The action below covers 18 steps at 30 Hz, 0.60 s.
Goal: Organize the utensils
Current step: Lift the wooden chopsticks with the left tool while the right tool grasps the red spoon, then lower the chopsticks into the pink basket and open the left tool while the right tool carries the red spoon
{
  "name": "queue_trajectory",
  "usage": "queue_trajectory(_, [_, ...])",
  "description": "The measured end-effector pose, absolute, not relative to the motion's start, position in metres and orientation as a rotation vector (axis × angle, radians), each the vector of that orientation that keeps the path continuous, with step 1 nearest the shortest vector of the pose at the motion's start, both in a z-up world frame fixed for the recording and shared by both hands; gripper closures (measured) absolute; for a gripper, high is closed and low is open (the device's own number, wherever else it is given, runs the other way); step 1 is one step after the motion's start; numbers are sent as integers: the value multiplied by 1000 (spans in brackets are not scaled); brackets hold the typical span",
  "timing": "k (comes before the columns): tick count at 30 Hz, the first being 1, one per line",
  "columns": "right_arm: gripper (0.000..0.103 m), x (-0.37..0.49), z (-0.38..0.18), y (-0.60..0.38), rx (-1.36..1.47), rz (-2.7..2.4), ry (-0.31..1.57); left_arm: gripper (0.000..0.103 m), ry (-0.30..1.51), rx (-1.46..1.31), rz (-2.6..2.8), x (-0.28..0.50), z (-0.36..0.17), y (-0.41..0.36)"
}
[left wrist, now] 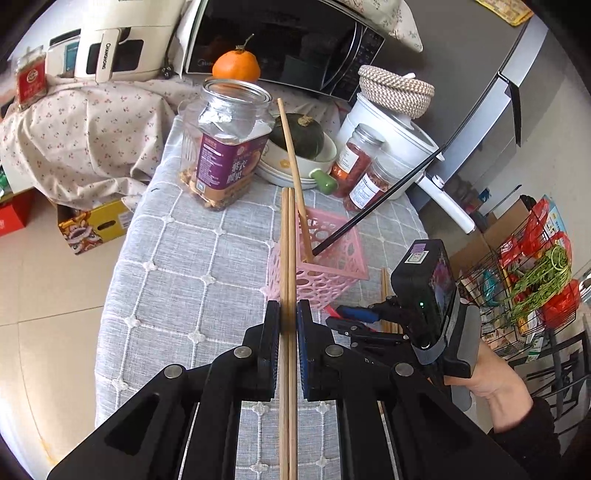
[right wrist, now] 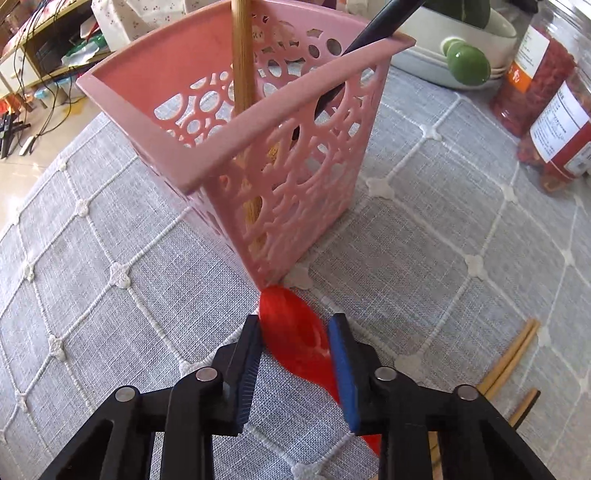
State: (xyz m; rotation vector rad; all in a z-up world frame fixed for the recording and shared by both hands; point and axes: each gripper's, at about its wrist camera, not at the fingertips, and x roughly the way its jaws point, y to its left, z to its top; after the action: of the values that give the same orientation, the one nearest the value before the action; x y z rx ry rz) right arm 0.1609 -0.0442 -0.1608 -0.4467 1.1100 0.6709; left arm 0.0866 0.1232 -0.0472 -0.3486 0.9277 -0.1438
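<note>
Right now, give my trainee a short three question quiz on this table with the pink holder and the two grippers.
1. True or false: the left gripper is shut on a pair of light wooden chopsticks.
2. What lies between the right gripper's jaws? A) a red plastic spoon B) a black chopstick C) a green ceramic spoon
3. Name what already stands in the pink perforated plastic holder.

Key: 1 true. 2 A. 3 one wooden chopstick and one black chopstick.
</note>
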Motion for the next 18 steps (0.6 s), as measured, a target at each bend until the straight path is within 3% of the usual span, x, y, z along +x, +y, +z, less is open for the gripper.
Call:
queue_trajectory(1, [96, 159, -159, -44, -446, 669, 1109, 94, 921, -351, -144, 86, -46, 123])
queue_trajectory(8, [99, 146, -130, -65, -300, 634, 1067, 94, 814, -365, -140, 80, -29, 123])
queue_trajectory(18, [99, 110, -56, -92, -95, 532, 843, 94, 494, -367, -83, 60, 11, 124])
